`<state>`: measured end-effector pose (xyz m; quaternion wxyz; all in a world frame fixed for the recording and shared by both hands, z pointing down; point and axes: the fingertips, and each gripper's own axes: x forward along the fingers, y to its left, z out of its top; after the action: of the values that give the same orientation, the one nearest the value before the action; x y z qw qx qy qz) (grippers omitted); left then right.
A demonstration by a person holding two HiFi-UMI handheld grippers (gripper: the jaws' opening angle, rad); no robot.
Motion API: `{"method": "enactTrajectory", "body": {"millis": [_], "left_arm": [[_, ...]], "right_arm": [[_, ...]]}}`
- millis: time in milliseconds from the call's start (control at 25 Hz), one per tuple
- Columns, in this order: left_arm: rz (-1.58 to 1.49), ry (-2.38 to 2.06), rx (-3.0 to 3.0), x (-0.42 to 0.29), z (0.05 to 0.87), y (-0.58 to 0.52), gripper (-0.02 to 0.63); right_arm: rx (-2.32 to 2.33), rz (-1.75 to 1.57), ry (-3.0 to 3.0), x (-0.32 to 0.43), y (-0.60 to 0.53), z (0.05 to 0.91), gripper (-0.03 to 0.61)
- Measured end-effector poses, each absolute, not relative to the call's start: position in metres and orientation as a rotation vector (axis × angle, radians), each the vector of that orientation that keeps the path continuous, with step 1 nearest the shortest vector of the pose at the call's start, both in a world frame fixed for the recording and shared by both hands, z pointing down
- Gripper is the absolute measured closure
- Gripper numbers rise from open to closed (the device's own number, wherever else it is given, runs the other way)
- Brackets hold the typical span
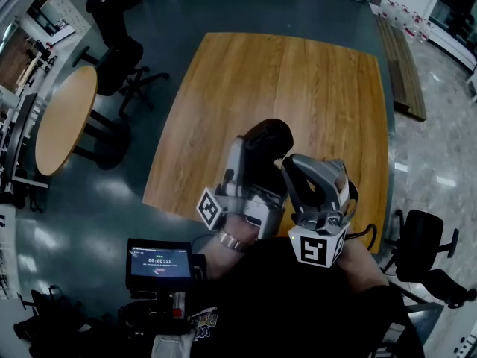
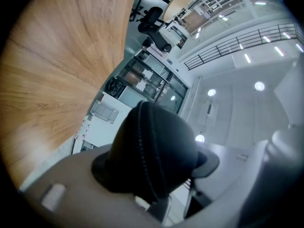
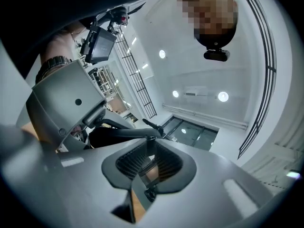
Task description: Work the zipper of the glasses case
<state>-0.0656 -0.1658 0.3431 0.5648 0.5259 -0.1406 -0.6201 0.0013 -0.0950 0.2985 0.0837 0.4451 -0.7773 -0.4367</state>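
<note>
I hold the black glasses case in the air above the wooden table, close to my body. My left gripper is shut on the case. In the left gripper view the rounded case fills the space between the jaws of the left gripper, and its zipper line runs down the middle. My right gripper comes in from the right against the case's side. In the right gripper view the ribbed pads of the right gripper are pressed together on the thin zipper pull at the case's black edge.
A round wooden table and a black office chair stand at the left. Another black chair is at the right. A small screen device hangs at my chest. A person sits at the far left.
</note>
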Motion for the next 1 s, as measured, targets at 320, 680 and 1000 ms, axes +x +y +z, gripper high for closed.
{"method": "enactTrajectory", "body": {"millis": [320,680,1000], "left_arm": [[-1.462,-0.312,1.233,-0.063,0.336,-0.166,0.329],[-1.433,-0.323,1.296,-0.061,0.332,-0.165,0.328],[-1.416,-0.323,1.331,-0.06,0.334,-0.165,0.328]], "right_arm": [[1.322,-1.287,-2.363,-0.011,-0.092,0.299,0.492],[1.321,-1.36,-2.291,-0.005,-0.092,0.291,0.465],[1.29,-1.416,-2.23,0.001,-0.092,0.291,0.471]]}}
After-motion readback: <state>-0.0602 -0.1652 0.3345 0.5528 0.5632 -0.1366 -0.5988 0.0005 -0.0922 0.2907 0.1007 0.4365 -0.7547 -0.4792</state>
